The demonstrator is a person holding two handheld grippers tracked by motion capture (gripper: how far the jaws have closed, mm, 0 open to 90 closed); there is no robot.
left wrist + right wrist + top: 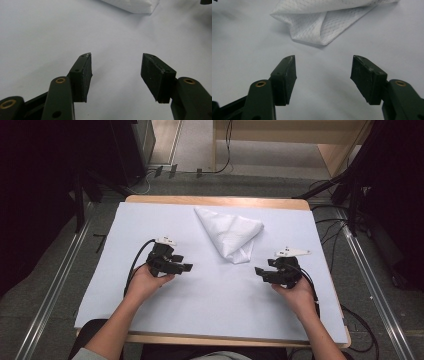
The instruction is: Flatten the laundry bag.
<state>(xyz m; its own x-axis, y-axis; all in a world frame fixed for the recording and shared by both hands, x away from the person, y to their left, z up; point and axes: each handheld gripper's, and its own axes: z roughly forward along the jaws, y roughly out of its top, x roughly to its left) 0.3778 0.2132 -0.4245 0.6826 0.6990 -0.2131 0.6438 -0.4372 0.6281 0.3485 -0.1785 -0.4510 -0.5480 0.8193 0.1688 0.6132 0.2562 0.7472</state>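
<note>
A white cloth (230,234), folded into a rough triangle, lies on the far middle of the table. Its near tip points toward the person. My left gripper (186,266) rests low at the left, held by a hand, jaws pointing right toward the centre. It is open (116,72) with bare table between the pads, and the cloth's corner (135,6) lies beyond. My right gripper (259,270) sits at the right, pointing left, open (323,75) and empty. The cloth's folded tip (317,30) lies just past its jaws, not touching them.
A pale sheet (210,290) covers the wooden table (215,200). Cables trail from both grippers, and more cables (350,320) lie on the floor at the right. Dark equipment and stands flank the table, with metal rails (55,285) along the floor.
</note>
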